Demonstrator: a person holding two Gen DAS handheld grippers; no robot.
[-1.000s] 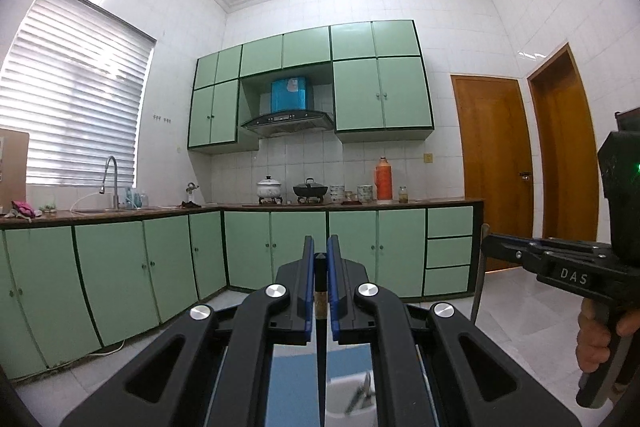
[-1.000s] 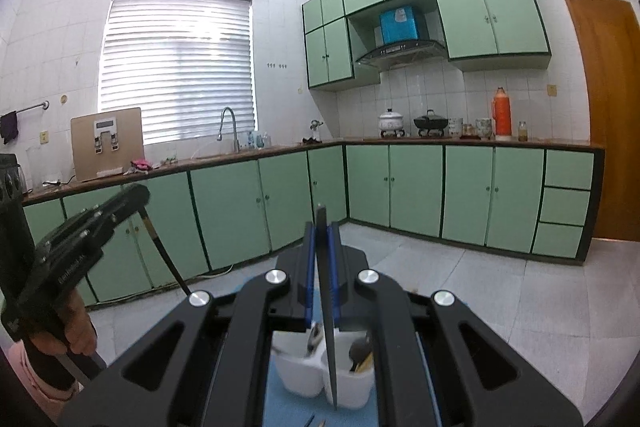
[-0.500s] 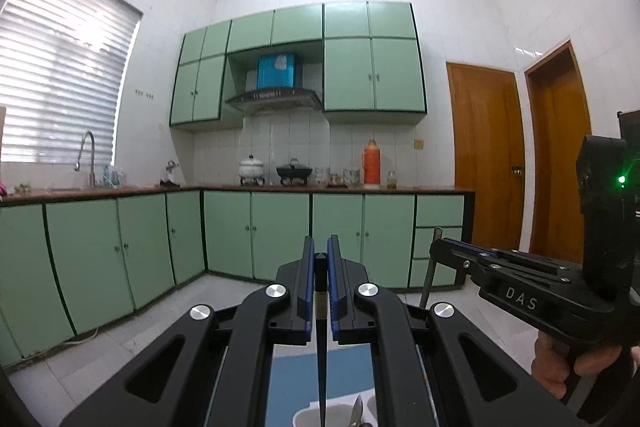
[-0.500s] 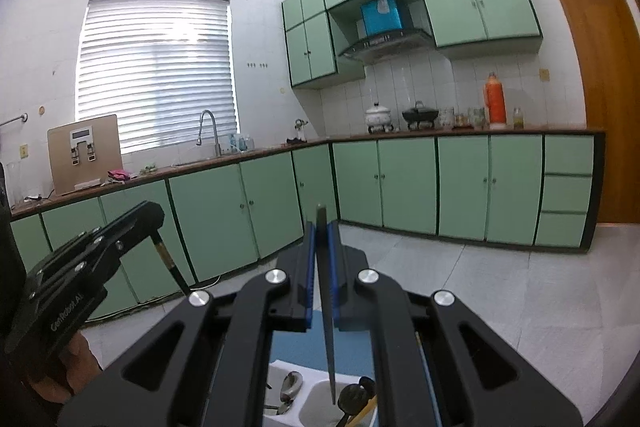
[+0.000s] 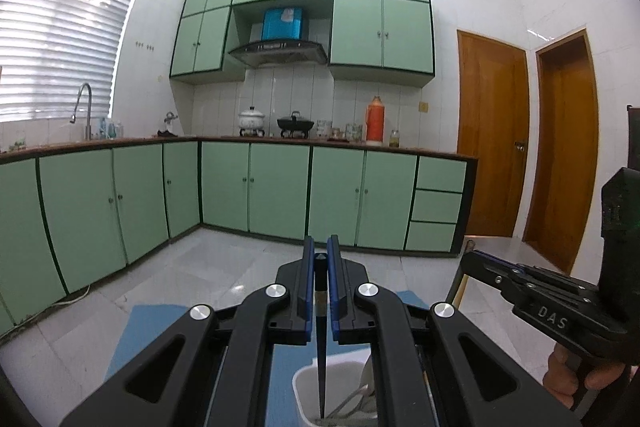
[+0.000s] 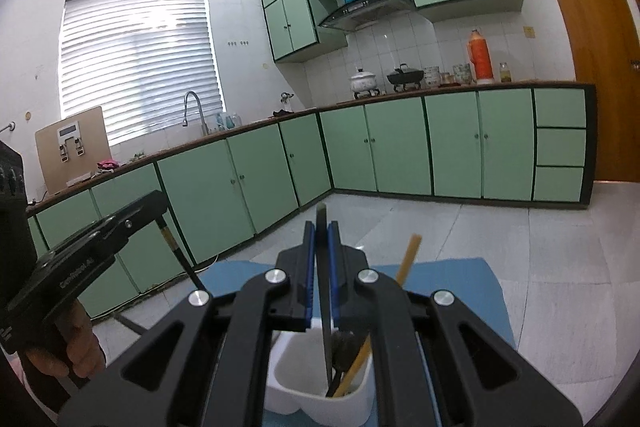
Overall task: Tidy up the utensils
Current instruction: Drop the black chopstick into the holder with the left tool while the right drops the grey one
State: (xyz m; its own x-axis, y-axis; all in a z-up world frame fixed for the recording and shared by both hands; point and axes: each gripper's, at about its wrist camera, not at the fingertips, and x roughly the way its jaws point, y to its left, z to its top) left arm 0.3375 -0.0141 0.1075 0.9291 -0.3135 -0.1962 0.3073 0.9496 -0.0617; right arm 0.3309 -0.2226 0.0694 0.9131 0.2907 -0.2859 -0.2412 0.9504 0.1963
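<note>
Both dark chopsticks are going into the white utensil holder (image 6: 320,383), which sits on the blue mat (image 6: 472,291) on the table.

Left tool (image 5: 319,291): jaws nearly closed, clamped on a dark chopstick (image 5: 321,355) held point down. Its tip is inside one white compartment (image 5: 308,387), next to what look like metal utensils (image 5: 352,407).

Right tool (image 6: 322,275): jaws likewise pinched on a second dark chopstick (image 6: 325,307). The lower end is already in the holder's compartment alongside a yellow chopstick (image 6: 404,267) and a dark-headed utensil (image 6: 344,345).

Step in hand looks like insertion, nearly done. Next move likely calls for a bit more descent, then opening the jaws so each stick drops and leans on the wall. Both should stay vertical or the tips could catch the rim.

Versus a second ago: both views have pitched down and closed in. The holder was barely at the bottom edge then and is well in view now. In the left view the chopstick tip was above the cup; now it's inside. Grips unchanged.
</note>
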